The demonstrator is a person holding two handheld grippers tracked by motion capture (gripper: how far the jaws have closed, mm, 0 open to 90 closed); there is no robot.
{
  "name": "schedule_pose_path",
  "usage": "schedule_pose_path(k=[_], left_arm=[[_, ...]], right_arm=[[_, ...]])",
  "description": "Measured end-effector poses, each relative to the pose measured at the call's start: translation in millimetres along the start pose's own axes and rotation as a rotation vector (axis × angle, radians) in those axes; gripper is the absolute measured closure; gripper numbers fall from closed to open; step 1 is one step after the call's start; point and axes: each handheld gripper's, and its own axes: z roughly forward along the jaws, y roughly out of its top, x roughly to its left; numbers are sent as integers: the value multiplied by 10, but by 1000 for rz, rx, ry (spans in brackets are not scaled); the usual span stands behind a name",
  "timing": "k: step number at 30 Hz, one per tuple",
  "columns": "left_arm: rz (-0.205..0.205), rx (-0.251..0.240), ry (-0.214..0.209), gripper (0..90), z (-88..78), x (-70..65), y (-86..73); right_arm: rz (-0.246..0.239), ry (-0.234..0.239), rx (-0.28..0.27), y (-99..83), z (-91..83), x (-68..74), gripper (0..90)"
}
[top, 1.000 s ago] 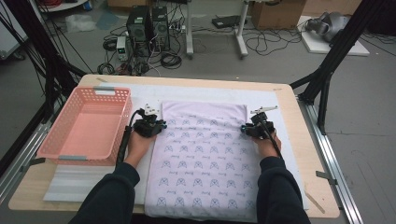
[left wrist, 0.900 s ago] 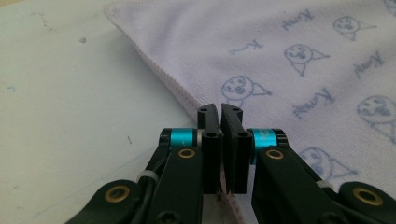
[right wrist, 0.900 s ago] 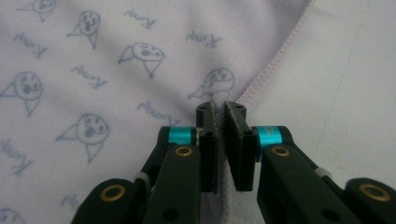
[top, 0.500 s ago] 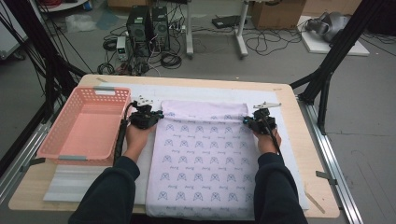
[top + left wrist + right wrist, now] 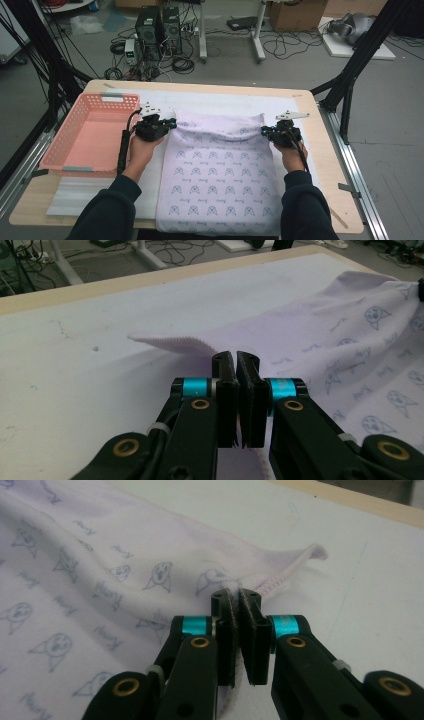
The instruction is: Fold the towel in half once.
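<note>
- My jaws are pressed together on both sides, each pair pinching fabric: the left gripper (image 5: 167,123) has the cloth (image 5: 220,175) at its far left corner, and the right gripper (image 5: 267,132) has it at the far right corner.
- In the left gripper view the cloth's edge runs into the closed left pair (image 5: 239,360), with a loose flap sticking out just past the tips. In the right gripper view the stitched hem passes between the closed right pair (image 5: 236,596).
- The cloth lies on the table (image 5: 320,150), its long axis running from the far edge back toward me, and its near end hangs a little over the table's near edge. The held far edge sags between my two grips, so it sits slightly off the surface there.
- What the next move turns on, as I judge it: the body of the cloth lies on my side of both grips, so folding means carrying the far edge toward me. Each hand is equally close to its own corner.
- Count: one cloth, two grippers, one pink basket (image 5: 65,145) just left of my left hand, nothing in it.
</note>
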Motion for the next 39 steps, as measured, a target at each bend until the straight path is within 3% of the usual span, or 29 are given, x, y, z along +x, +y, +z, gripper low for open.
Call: schedule_pose_path(k=[5, 11, 19, 29, 35, 39], left_arm=[[-14, -20, -42, 866, -107, -44, 11], [2, -34, -93, 866, -259, -152, -21], [17, -40, -136, 866, -391, -280, -129], [-8, -44, -167, 866, -498, -363, -321], [-4, -19, -177, 865, -560, -437, -504], [-12, -13, -189, 863, -606, -486, -620]], right_arm=[[-4, 19, -16, -13, -109, 22, 859], [-39, 56, -60, -4, -312, 120, 858], [-55, 92, -83, -176, -499, 245, 858], [-55, 121, -84, -374, -670, 367, 857], [-73, 142, -64, -516, -719, 453, 856], [-44, 151, -63, -659, -721, 473, 854]])
